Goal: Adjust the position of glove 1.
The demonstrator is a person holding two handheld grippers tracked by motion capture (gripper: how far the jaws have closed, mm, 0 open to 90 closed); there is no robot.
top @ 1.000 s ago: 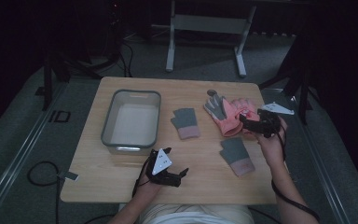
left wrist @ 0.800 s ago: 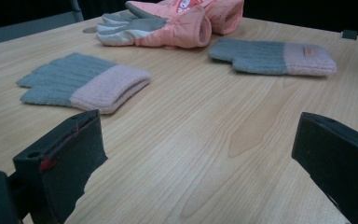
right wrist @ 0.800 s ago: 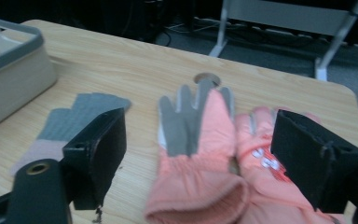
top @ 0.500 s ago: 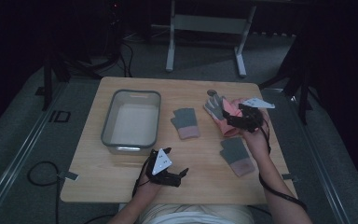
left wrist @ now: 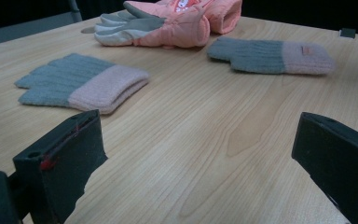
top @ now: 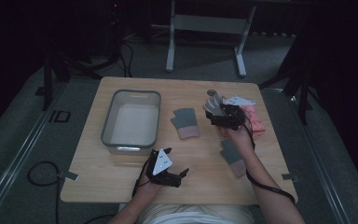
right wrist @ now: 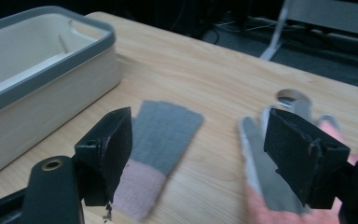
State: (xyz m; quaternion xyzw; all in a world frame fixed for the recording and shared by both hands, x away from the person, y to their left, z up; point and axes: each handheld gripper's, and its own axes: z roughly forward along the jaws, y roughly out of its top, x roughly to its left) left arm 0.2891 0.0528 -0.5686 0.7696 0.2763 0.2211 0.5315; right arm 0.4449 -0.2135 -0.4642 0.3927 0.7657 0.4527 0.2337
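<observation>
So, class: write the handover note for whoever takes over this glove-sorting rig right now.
Left hand-held gripper: open, resting low at the near table edge, holding nothing.
Right hand-held gripper: open, above the padded pink gloves, gripping nothing; its jaws have just been closing a little.
Knit gloves: one mid-table, one near the right forearm.
Bin: empty, so no glove is in yet.
Left, probably: every glove into the bin.
</observation>
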